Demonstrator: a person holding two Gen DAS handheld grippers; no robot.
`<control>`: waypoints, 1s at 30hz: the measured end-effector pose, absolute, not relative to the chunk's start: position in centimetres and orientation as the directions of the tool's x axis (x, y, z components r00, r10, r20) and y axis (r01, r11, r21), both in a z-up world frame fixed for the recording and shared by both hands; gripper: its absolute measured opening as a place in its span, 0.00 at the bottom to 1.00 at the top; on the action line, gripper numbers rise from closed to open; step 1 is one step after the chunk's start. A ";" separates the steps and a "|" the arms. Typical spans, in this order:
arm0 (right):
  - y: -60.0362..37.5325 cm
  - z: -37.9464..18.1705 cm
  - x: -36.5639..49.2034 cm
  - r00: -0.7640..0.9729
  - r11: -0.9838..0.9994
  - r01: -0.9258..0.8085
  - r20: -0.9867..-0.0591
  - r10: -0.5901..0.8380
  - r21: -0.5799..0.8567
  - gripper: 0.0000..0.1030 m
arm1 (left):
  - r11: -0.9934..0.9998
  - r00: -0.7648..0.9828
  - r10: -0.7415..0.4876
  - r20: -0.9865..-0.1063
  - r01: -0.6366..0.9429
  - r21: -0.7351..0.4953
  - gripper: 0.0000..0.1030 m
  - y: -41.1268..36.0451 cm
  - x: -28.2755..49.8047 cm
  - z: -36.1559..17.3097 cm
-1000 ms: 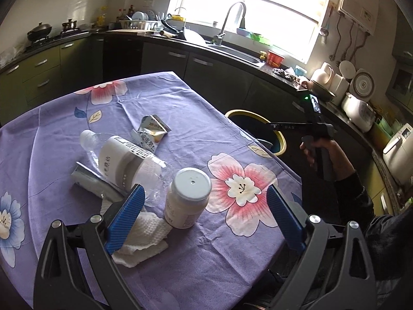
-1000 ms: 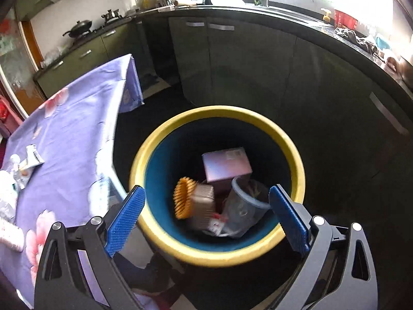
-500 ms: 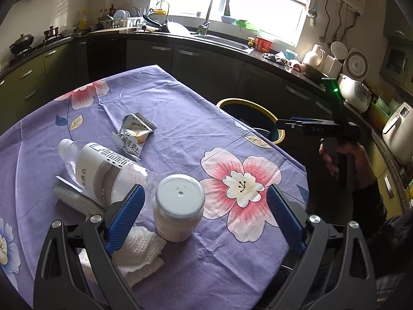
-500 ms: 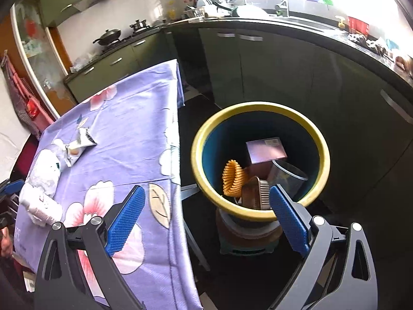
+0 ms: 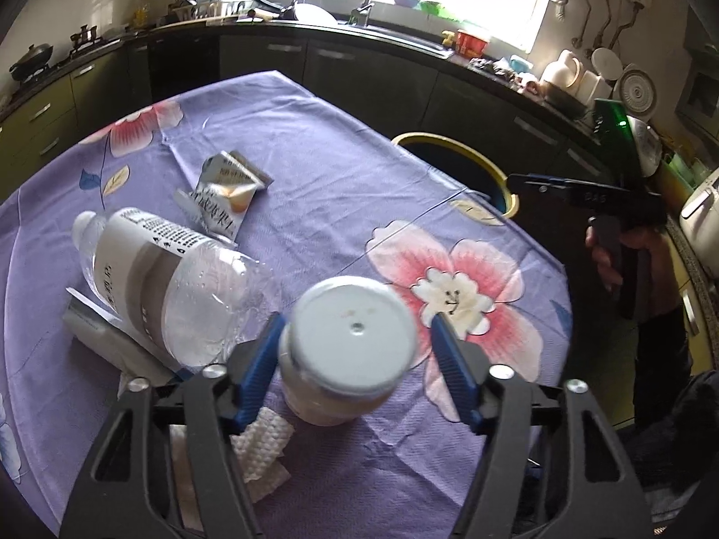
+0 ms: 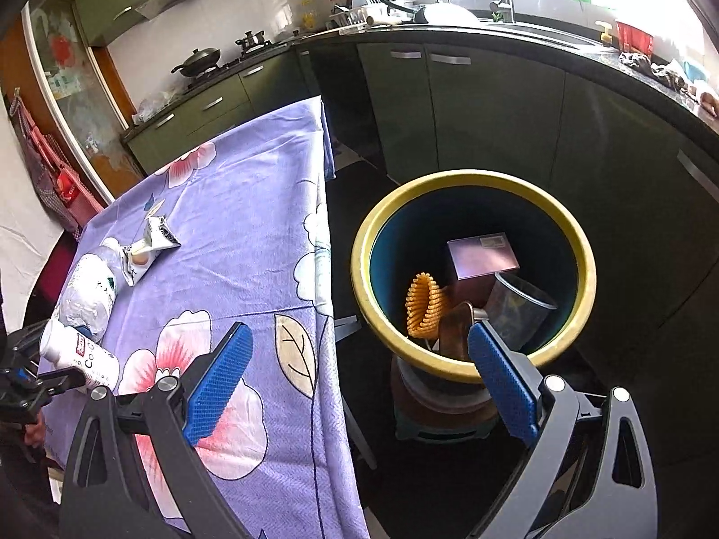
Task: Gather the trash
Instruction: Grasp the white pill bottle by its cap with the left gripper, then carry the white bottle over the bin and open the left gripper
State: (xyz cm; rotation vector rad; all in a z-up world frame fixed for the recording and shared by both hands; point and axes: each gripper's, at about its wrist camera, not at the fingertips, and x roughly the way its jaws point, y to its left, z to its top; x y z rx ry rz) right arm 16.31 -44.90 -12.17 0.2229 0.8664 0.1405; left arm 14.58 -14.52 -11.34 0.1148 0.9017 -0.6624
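Tablecloth [image 5: 314, 143], purple with pink flowers, is the biggest thing before me, and I place everything else by it. Off its far right edge stands the yellow-rimmed trash bin [image 6: 579, 242], holding a purple box [image 6: 483, 254], a clear cup [image 6: 517, 310] and an orange ridged piece [image 6: 424, 305]. My right tongs [image 6: 355, 377] hang spread wide and empty, between the cloth's edge and the bin. On the cloth's near side lies a clear plastic bottle [image 5: 166, 283] on its side, with a crumpled wrapper [image 5: 224, 202] just beyond it and a white tissue [image 5: 265, 449] nearest me. My left tongs [image 5: 355, 350] sit around the white jar [image 5: 355, 355] beside the bottle: the left pad looks against it, the right pad just short.
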 end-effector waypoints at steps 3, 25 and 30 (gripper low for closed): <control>-45.0 -12.3 16.3 0.640 0.966 -0.032 -0.737 0.218 0.258 0.92 | 0.807 0.436 -0.475 -0.764 0.561 -0.182 0.46 -14.4 15.0 -11.8; -50.8 -11.3 12.5 0.734 0.936 0.034 -0.644 0.215 0.351 0.92 | 0.727 0.409 -0.546 -0.731 0.666 -0.170 0.44 -23.5 18.5 -6.6; -53.6 -11.5 10.9 0.756 0.927 0.099 -0.633 0.168 0.363 0.92 | 0.686 0.382 -0.569 -0.728 0.708 -0.165 0.44 -29.4 21.5 -6.3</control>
